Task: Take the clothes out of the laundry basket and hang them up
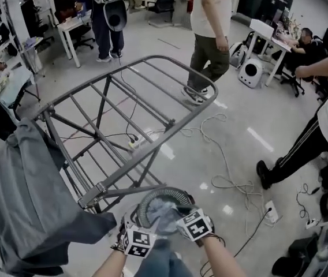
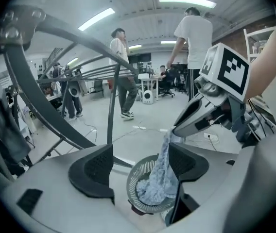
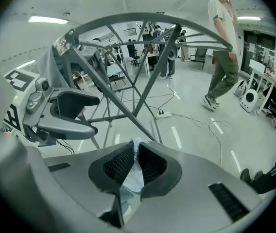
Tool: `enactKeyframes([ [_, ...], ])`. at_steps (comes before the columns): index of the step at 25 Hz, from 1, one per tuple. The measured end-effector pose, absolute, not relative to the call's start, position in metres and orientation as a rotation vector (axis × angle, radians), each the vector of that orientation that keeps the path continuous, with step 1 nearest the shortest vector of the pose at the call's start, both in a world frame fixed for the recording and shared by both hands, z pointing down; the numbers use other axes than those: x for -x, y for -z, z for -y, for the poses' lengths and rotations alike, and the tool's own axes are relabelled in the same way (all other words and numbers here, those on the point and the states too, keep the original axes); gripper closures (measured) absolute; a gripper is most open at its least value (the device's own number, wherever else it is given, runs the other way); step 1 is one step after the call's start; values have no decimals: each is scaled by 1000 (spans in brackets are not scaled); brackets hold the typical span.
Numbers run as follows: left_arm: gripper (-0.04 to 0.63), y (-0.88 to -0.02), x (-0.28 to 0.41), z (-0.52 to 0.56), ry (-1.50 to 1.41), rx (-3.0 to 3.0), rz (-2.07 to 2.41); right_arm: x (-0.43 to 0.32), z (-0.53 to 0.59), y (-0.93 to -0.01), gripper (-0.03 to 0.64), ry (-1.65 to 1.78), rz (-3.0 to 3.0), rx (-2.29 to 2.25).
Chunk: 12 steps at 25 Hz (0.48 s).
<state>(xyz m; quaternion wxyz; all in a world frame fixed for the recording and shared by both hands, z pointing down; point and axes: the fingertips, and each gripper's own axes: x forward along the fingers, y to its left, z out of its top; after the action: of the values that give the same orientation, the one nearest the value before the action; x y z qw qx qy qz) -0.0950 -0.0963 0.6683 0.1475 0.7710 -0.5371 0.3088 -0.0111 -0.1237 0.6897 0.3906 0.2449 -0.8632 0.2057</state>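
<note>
Lifting the pale blue garment [image 2: 161, 174] clear of the round laundry basket [image 2: 130, 184] goes best with two holds. The right gripper [image 3: 134, 154] is clamped on its fabric. The left gripper [image 2: 139, 162] has its jaws apart, the cloth hanging just beside one jaw. Closing on a separate edge would spread it for draping over a free bar of the drying rack [image 1: 152, 105].

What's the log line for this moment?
right gripper: shut on garment | left gripper: open | garment: dangling over basket | rack: grey cloth hung
</note>
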Motion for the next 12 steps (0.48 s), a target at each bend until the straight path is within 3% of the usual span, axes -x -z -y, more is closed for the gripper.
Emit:
enactKeyframes([
  [12,245,-542,94,96,-819,-2311,1619,15,128,-501,584,-315,2357,-669],
])
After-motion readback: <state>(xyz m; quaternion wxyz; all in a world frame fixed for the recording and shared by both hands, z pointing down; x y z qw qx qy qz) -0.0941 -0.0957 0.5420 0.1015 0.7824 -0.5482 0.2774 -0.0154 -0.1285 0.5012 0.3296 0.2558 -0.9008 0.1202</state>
